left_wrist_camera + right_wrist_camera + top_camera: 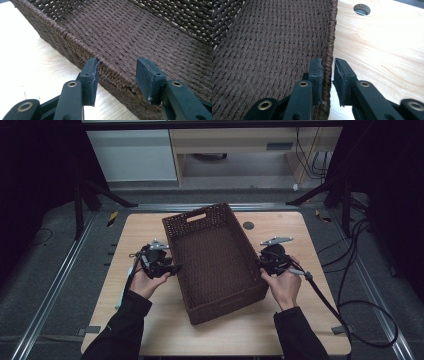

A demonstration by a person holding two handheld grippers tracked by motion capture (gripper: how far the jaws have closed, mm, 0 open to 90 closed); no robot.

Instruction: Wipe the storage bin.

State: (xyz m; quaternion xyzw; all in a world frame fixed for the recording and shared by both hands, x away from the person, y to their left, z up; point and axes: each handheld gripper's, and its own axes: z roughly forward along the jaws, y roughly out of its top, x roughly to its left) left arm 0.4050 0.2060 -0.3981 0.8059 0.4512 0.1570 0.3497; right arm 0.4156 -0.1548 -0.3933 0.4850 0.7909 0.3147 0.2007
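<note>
An empty brown woven basket (227, 307) sits slanted in the middle of the wooden table (310, 245). My left gripper (175, 268) is at its left long wall. In the left gripper view the left gripper (117, 72) straddles the basket's rim (75, 43): one pad outside the wall, the other well inside over the woven floor, with a wide gap. My right gripper (261, 264) is at the right long wall. Seen from the right gripper view, the right gripper (327, 72) straddles the rim (332, 30): the inner pad lies against the weave and a thin gap shows at the outer pad.
A round cable hole (248, 225) lies in the table behind the basket's far right corner and appears as the hole (362, 9) in the right gripper view. A black cable (350, 320) trails off the table's right side. Bare wood lies on both sides of the basket.
</note>
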